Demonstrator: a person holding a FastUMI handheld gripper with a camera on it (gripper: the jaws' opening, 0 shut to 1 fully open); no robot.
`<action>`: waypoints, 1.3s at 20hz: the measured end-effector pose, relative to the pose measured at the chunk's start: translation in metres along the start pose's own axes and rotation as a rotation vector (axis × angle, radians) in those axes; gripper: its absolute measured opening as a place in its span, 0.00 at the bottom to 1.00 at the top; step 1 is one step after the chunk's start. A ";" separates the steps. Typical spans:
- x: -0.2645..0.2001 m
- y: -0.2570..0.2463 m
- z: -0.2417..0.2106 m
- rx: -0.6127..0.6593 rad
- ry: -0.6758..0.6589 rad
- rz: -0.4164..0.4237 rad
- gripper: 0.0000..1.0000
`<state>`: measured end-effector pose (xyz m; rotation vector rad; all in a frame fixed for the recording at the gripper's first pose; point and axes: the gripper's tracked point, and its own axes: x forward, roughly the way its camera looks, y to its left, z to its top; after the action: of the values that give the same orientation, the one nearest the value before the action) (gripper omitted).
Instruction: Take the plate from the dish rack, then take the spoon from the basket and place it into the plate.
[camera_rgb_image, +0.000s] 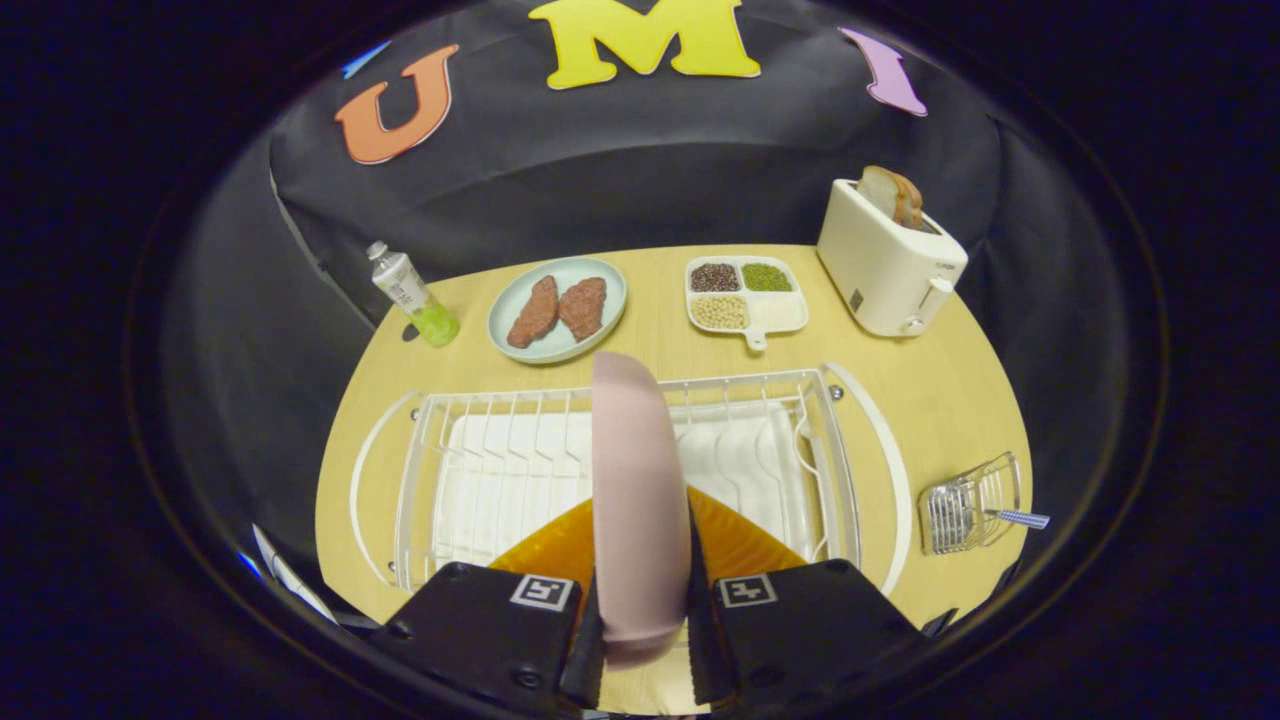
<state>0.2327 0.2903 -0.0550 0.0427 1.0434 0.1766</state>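
The gripper (640, 610) clamped a matte pink plate (633, 500) edge-on between both fingers at lower centre, its long axis running away from the camera over the white wire dish rack (480, 470). At right, a small wire basket (968, 505) on the wooden tabletop (960, 400) held a spoon (1020, 518), handle pointing right.

Plate (638, 500) (upright) over rack (520, 470) — toaster (885, 265) behind.

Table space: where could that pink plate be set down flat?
The tongs grip the plate above the rack. Bare wood lies between rack and basket, below the toaster. The back is crowded: bottle, meat plate, bean tray.
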 end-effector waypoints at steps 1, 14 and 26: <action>-0.004 0.000 0.001 -0.007 -0.003 -0.015 0.38; -0.081 -0.008 0.000 -0.049 -0.106 -0.009 0.32; -0.109 -0.085 -0.137 0.028 -0.078 0.202 0.31</action>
<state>0.0716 0.1817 -0.0405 0.1791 0.9627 0.3413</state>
